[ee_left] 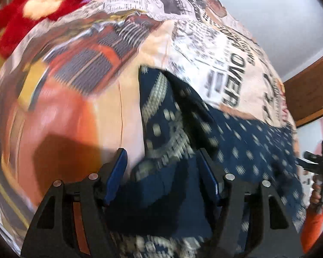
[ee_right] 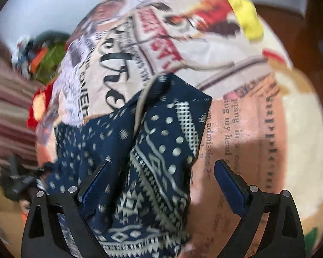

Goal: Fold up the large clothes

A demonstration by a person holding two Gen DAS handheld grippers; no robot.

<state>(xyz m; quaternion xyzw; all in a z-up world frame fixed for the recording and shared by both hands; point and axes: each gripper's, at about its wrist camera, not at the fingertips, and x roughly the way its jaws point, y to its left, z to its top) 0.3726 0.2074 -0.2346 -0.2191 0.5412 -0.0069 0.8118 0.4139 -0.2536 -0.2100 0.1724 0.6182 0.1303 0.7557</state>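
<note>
Garment (ee_right: 152,142) edge between parted right gripper (ee_right: 161,172) fingers

- A home bedroom, seemingly: a bed under a newspaper-print bedsheet (ee_left: 204,43) fills the view.
- A red plush toy (ee_left: 32,10) lies at 10 o'clock.
- Wooden furniture (ee_left: 308,92) stands at 3 o'clock.

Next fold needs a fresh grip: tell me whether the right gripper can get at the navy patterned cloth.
Probably yes. The right gripper stands open with the navy patterned cloth already bunched between its fingers, nothing covering it.
</note>
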